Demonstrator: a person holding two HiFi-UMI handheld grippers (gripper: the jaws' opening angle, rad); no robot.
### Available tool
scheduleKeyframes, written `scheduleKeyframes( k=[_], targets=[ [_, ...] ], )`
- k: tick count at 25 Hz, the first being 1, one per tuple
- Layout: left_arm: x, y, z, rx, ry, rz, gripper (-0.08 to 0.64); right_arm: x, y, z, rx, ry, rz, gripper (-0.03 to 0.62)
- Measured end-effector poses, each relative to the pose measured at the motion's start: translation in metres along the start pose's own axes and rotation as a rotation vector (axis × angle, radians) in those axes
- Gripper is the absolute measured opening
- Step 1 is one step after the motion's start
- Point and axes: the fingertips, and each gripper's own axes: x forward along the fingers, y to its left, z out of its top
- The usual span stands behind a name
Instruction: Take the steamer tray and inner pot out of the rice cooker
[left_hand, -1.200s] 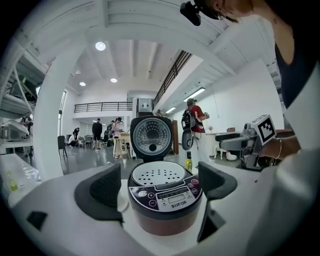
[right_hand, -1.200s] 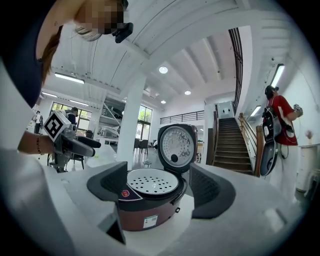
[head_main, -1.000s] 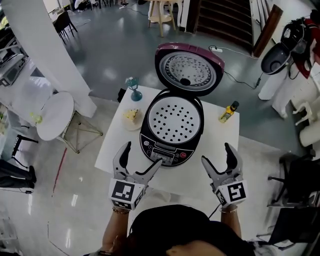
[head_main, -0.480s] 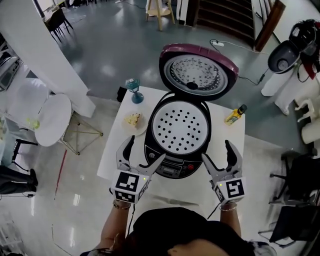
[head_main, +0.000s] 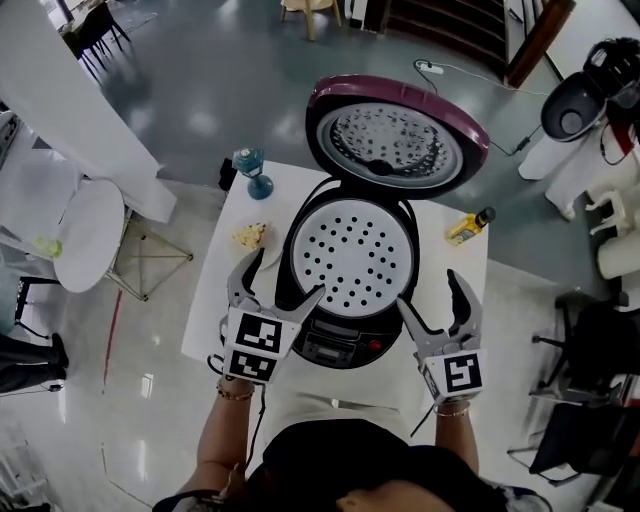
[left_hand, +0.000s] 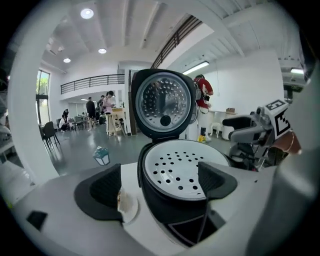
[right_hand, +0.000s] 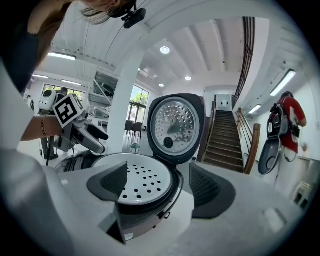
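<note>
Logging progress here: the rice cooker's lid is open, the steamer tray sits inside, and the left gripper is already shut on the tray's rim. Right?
No: the left gripper is open, its jaws apart and holding nothing, as the left gripper view shows. The lid is open and the steamer tray sits inside.

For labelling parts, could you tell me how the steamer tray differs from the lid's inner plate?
The steamer tray is white and lies flat in the cooker; the inner plate is shiny metal, tilted up behind it. The steamer tray has spaced round holes; the inner plate has fine dimples and a dark knob. Both are round.
</note>
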Motion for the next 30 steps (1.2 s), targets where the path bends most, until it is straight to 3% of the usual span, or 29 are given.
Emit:
scheduleKeyframes(
  k=[4,12,21,25,30],
  targets=[
    [0.016,-0.002,-0.003,0.058,0.048,-0.007,0.477,0.018,-0.006,-0.010,-0.029,0.029,0.010,0.385],
    [0.043,0.014,-0.011,0.062,0.121,-0.015,0.477,0.063,-0.018,-0.035,-0.010,0.167,0.020,0.385],
    [0.066,0.029,-0.018,0.124,0.223,-0.022,0.477,0.093,-0.020,-0.053,-0.128,0.384,0.052,0.385],
    [0.074,0.027,-0.022,0.174,0.263,-0.047,0.477,0.099,-0.024,-0.059,-0.137,0.420,0.054,0.385],
    [0.082,0.029,-0.023,0.160,0.273,-0.069,0.477,0.105,-0.027,-0.065,-0.140,0.449,0.053,0.385]
  ],
)
